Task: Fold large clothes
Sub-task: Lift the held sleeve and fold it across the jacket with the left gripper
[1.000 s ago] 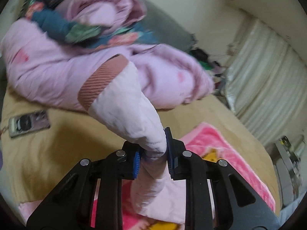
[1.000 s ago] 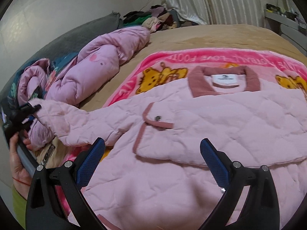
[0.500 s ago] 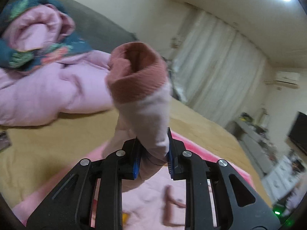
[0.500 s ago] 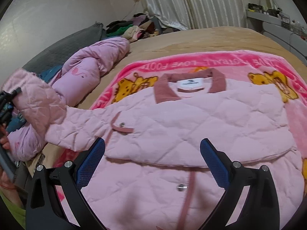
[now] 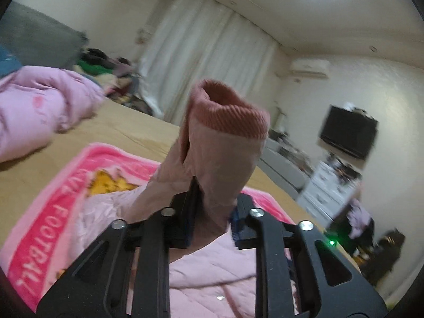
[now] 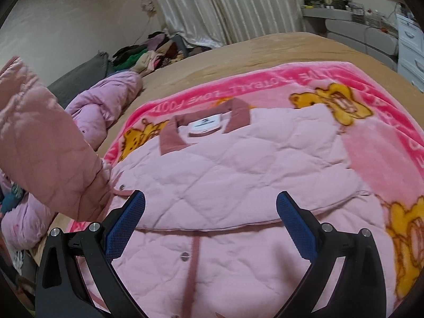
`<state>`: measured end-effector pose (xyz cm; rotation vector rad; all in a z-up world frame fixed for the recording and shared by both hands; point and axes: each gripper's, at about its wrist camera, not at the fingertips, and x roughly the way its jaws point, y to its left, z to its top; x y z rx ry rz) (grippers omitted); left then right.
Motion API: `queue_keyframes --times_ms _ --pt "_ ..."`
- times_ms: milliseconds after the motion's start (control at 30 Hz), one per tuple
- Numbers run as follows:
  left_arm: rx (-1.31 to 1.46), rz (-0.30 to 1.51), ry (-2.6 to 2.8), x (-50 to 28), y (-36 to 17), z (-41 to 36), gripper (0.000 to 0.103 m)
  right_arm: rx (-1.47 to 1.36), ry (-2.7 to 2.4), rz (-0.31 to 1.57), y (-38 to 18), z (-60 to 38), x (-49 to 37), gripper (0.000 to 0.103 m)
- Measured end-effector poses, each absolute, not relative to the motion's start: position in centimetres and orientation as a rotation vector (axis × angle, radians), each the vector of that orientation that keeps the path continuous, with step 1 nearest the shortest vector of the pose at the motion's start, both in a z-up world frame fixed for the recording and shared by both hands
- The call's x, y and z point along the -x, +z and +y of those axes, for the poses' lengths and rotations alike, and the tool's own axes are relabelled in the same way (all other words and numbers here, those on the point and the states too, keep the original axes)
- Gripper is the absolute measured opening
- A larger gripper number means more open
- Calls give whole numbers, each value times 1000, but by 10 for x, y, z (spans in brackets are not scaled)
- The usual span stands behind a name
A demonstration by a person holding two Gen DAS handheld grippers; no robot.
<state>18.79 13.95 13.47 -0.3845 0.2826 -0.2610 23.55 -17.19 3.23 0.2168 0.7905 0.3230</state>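
Observation:
A pale pink quilted jacket (image 6: 238, 180) lies spread on a bright pink cartoon blanket (image 6: 312, 79), its darker pink collar (image 6: 206, 124) toward the far side. My left gripper (image 5: 212, 217) is shut on the jacket's sleeve (image 5: 220, 164), which stands up out of the jaws with its ribbed rose cuff (image 5: 230, 114) on top. In the right wrist view that lifted sleeve (image 6: 45, 153) hangs at the left, above the jacket's side. My right gripper (image 6: 210, 228) is open over the jacket's front, with only the cloth below between its blue pads (image 6: 124, 225).
The bed has a tan cover (image 6: 278, 47). A lilac duvet (image 6: 106, 100) is bunched along the left, with a heap of clothes (image 6: 148, 53) beyond it. White curtains (image 5: 201, 61), a wall television (image 5: 347, 135) and white drawers (image 5: 326, 188) lie past the bed.
My left gripper has carried the sleeve up and swung it from the duvet side toward the jacket. The right gripper has shifted across the jacket, still open.

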Motion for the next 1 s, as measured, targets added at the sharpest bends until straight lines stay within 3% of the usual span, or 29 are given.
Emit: queue_keyframes --times_ms 667,1000 --pt "82 626 -388 -242 18 26 8 -303 173 785 23 -251 -238 99" --pt "-83 774 -407 -243 -34 -14 18 -363 210 841 13 -254 -242 99"
